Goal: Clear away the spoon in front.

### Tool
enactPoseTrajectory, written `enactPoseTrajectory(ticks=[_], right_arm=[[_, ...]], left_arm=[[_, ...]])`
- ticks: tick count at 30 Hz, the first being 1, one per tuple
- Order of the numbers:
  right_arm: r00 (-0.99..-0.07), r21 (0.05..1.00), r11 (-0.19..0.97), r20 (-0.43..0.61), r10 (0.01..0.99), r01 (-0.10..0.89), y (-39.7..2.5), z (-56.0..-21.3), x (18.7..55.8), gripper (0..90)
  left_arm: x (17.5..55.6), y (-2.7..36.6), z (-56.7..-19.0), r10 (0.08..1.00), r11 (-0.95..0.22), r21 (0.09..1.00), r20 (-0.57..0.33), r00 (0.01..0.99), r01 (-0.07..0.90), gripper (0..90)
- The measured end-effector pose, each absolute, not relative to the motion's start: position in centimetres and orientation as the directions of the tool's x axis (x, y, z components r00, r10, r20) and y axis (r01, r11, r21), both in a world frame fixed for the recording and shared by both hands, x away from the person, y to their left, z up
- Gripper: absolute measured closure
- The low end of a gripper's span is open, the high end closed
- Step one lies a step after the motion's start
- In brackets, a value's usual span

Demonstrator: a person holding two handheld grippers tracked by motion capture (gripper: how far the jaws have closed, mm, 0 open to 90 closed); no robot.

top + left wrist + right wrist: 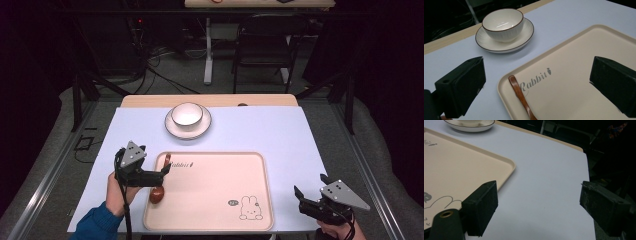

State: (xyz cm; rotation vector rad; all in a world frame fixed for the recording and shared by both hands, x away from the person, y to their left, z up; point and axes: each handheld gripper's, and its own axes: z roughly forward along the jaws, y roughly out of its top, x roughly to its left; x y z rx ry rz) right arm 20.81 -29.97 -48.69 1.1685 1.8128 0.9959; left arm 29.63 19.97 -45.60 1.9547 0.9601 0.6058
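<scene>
The spoon [159, 186] lies on the tray [220, 200], along its left rim, with the bowl end toward the person and the thin handle pointing to the far side. The left gripper [165, 169] hovers over the handle with jaws wide open and holds nothing. The spoon looks like wood: light, stiff and rather smooth, so I judge the middle of the handle is the best place to take it. Beyond the tray a bowl [187, 114] stands on a saucer [172, 128]. The right gripper [306, 195] waits open and empty over the desk [300, 135], right of the tray.
</scene>
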Motion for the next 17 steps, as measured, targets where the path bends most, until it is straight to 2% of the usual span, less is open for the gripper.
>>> enactPoseTrajectory(ticks=[17], right_arm=[[-0.299, 0.891, 0.279, -0.174, 0.938, 0.357, -29.9, -48.7, 20.8, 14.3]], left_arm=[[28.2, 21.5, -48.3, 0.832, -0.368, 0.825, 0.086, 0.548, 0.43, 0.3]])
